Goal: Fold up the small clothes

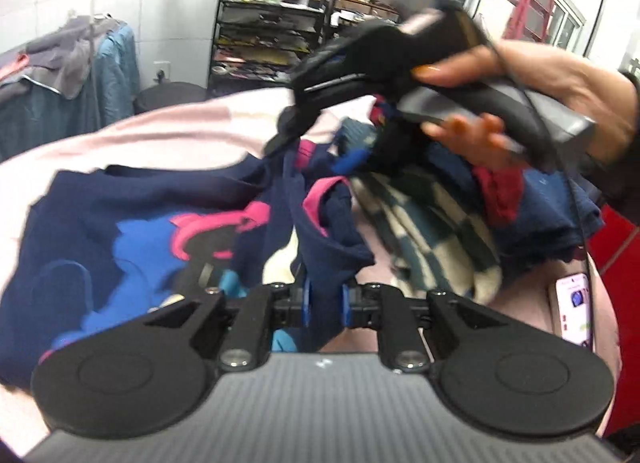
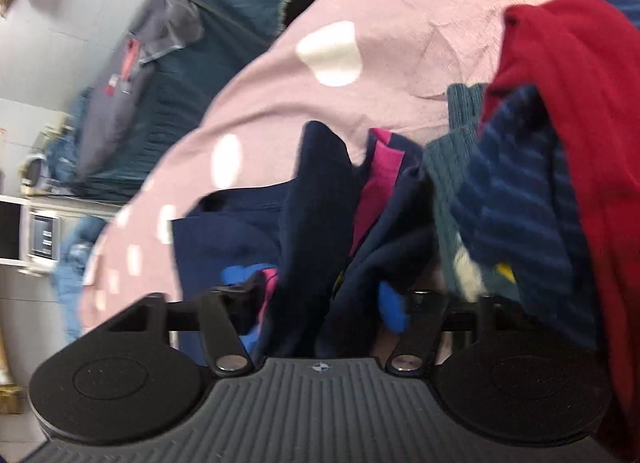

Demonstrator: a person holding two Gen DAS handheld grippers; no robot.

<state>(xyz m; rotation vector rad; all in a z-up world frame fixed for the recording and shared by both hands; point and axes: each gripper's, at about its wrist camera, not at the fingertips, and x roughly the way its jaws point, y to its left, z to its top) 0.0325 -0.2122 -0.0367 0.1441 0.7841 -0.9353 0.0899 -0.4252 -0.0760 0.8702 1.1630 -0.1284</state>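
A navy garment (image 1: 132,219) with a blue and pink print lies on the pink table cover (image 1: 160,131). My left gripper (image 1: 325,301) is shut on a fold of this navy garment near its pink-trimmed edge. My right gripper (image 1: 288,131) shows in the left wrist view, held by a hand above the garment's far edge. In the right wrist view the right gripper (image 2: 320,303) is shut on the same navy garment (image 2: 312,203); its fingertips are hidden by cloth.
A pile of clothes lies to the right: a checked piece (image 1: 424,231), a blue striped piece (image 2: 516,199) and a red one (image 2: 580,111). A phone (image 1: 574,311) lies at the table's right edge. Shelves (image 1: 264,39) and draped clothes (image 1: 64,75) stand behind.
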